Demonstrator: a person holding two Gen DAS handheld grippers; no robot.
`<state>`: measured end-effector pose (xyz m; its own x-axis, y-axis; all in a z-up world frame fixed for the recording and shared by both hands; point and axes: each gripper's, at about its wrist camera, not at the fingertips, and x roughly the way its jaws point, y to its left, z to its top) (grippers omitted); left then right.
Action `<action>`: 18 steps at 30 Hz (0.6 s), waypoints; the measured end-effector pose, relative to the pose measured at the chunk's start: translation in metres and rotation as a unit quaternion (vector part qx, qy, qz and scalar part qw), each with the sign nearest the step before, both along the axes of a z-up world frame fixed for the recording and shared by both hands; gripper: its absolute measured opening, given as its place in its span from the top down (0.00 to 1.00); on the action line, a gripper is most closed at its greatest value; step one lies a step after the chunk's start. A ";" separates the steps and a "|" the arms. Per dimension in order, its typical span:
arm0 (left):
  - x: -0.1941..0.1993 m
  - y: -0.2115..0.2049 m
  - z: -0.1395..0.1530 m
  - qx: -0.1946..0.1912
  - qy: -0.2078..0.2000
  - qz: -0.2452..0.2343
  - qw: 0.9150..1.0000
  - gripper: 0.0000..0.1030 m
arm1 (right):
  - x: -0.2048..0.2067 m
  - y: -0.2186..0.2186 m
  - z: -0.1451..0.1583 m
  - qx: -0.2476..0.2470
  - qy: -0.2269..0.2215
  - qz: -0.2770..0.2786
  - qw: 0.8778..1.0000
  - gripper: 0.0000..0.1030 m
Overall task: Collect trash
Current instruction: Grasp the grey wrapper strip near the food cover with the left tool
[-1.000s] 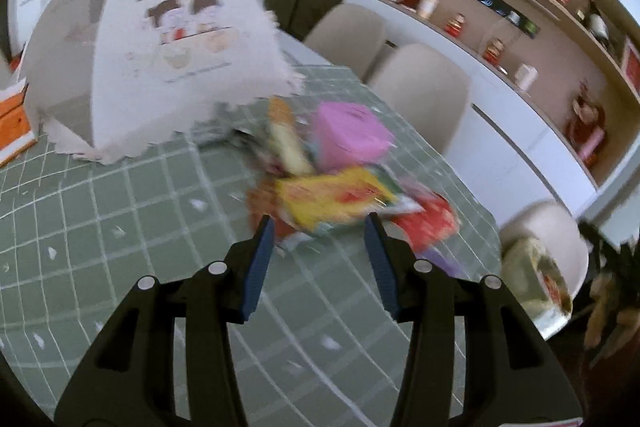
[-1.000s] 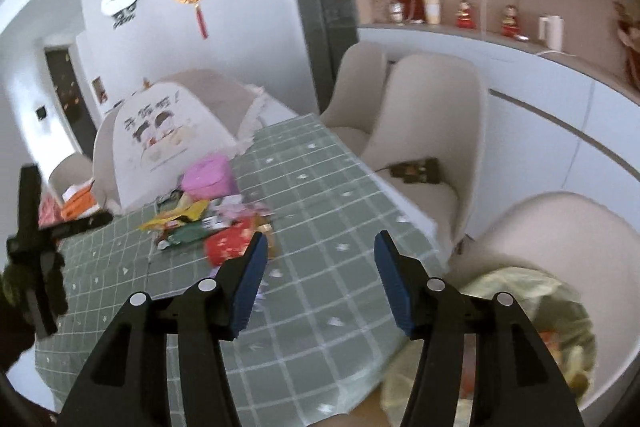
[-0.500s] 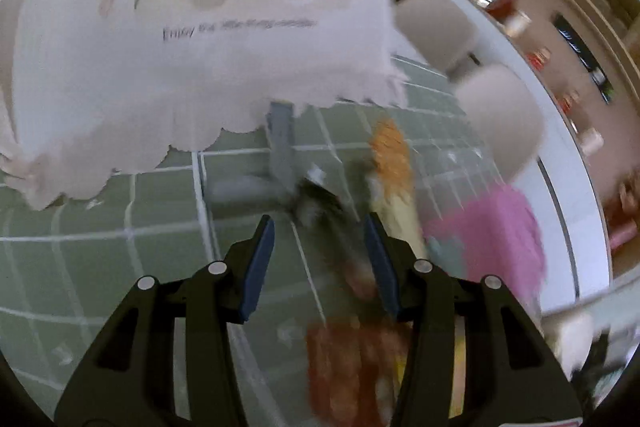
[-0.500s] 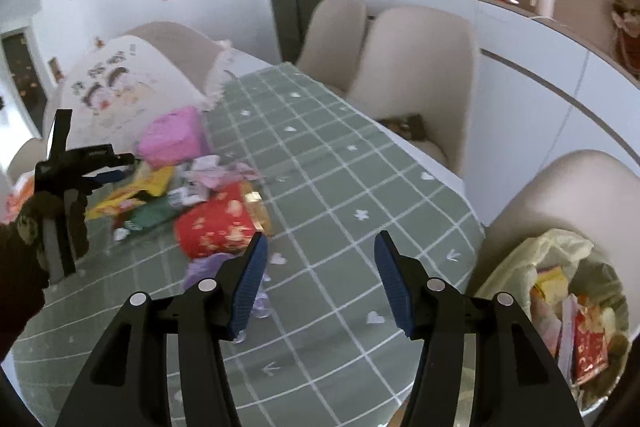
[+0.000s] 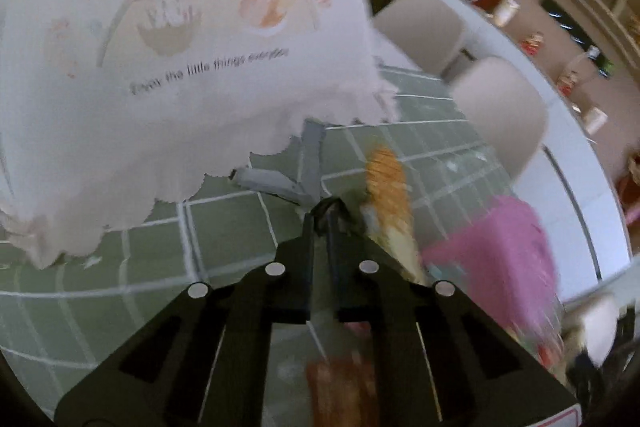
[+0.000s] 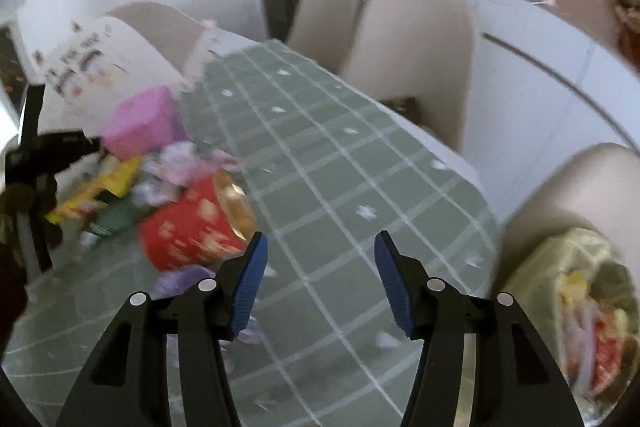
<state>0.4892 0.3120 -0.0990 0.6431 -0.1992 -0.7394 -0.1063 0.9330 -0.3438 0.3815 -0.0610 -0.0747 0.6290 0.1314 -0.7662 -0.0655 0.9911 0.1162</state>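
The left gripper (image 5: 320, 223) is seen nearly closed, its fingers pinched on a small dark scrap (image 5: 330, 207) at their tips, beside a grey wrapper (image 5: 280, 183) and an orange packet (image 5: 388, 183) on the green checked tablecloth (image 5: 160, 235). Half a second earlier these fingers were spread wide. The right gripper (image 6: 320, 267) is held wide apart above the cloth, with the red tub (image 6: 192, 231) just left of its left finger and nearer than before.
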 end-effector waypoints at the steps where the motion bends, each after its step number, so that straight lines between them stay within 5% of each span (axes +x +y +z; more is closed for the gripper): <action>1: -0.014 0.002 0.011 -0.002 -0.010 -0.013 1.000 0.96 | 0.003 0.001 0.001 0.023 0.000 0.023 0.999 0.49; 11: -0.087 0.003 0.055 0.017 -0.018 -0.087 0.996 0.98 | 0.028 0.026 0.014 0.073 -0.011 0.116 0.991 0.49; 12: -0.089 0.001 0.053 0.021 -0.013 -0.085 0.996 0.96 | 0.030 0.026 0.014 0.077 -0.009 0.116 0.990 0.49; 15: -0.093 0.006 0.042 0.022 -0.007 -0.064 0.998 0.66 | 0.033 0.024 0.013 0.083 -0.006 0.115 0.990 0.49; 18: -0.102 0.011 0.031 0.051 -0.002 -0.030 0.998 0.64 | 0.031 0.020 0.013 0.074 -0.007 0.116 0.991 0.49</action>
